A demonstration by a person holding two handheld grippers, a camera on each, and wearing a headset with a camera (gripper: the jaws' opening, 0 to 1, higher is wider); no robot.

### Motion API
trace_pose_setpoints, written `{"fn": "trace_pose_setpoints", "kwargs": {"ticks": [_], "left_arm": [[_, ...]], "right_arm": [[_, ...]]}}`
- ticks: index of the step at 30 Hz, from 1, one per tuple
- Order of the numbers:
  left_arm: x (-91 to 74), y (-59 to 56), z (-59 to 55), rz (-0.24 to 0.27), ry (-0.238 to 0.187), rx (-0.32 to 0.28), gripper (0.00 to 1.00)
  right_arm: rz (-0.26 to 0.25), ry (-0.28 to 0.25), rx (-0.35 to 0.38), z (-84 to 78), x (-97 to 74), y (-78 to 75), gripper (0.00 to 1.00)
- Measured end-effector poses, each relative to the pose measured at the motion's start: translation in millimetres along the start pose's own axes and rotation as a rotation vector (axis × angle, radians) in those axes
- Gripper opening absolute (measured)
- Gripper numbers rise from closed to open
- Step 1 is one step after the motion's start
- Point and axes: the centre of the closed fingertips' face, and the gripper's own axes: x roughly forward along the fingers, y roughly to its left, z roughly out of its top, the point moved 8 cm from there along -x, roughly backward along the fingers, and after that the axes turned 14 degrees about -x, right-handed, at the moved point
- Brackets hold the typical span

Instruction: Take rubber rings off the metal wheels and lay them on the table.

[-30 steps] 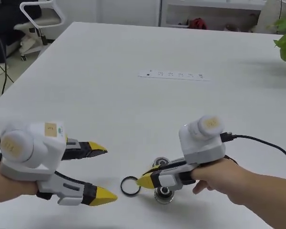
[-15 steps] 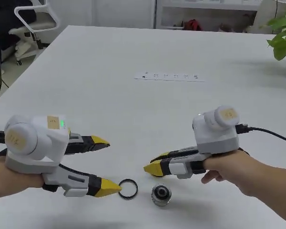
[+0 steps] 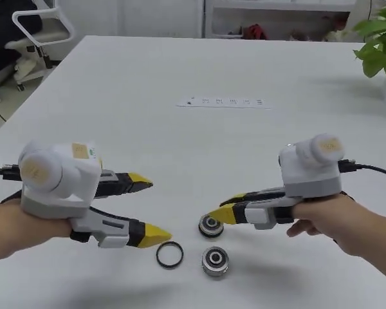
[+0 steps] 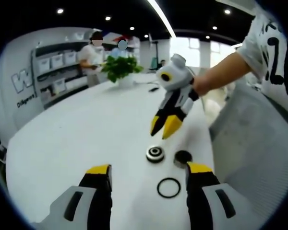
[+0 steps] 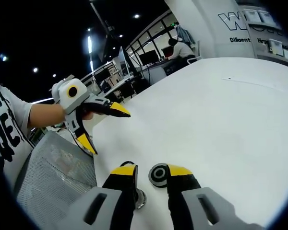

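A loose black rubber ring [image 3: 170, 255] lies flat on the white table [image 3: 180, 141]. Two small metal wheels rest to its right, the nearer wheel [image 3: 215, 259] and the farther wheel [image 3: 210, 225]. My left gripper [image 3: 153, 208] is open, its lower tip just above and left of the ring. In the left gripper view the ring [image 4: 169, 187] lies between my open jaws, ahead of the left gripper [image 4: 149, 168]. My right gripper [image 3: 217, 216] hovers just over the farther wheel, jaws a little apart and holding nothing. The right gripper view shows that wheel [image 5: 158, 175] beyond its tips.
A flat white strip with small marks [image 3: 220, 102] lies mid-table. A green plant [image 3: 378, 29] stands at the far right, and an office chair [image 3: 35, 29] at the far left off the table. A cable [image 3: 373, 170] trails from the right gripper.
My right gripper has lifted off the wheels and drawn back to the right, uncovering the farther wheel. The left gripper has edged right toward the ring. The ring and the nearer wheel have stayed put.
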Motion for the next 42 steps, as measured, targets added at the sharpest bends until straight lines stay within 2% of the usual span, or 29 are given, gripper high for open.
{"fn": "trace_pose_setpoints", "kwargs": {"ticks": [12, 20, 34, 42], "left_arm": [[16.8, 1.5, 1.0, -0.010, 0.014, -0.012, 0.59], [29.5, 0.2, 1.4, -0.028, 0.022, -0.012, 0.57], [49.1, 2.1, -2.2, -0.047, 0.040, -0.029, 0.53], [61.4, -2.1, -5.1, -0.058, 0.048, -0.042, 0.48]], "right_arm": [[-0.031, 0.012, -0.022, -15.7, -5.7, -6.4, 0.22], [-0.033, 0.034, -0.088, -26.4, -5.1, -6.8, 0.21], [-0.037, 0.038, -0.189, -34.8, 4.3, -8.4, 0.20], [-0.020, 0.060, -0.229, -38.0, 11.4, -5.5, 0.19]]}}
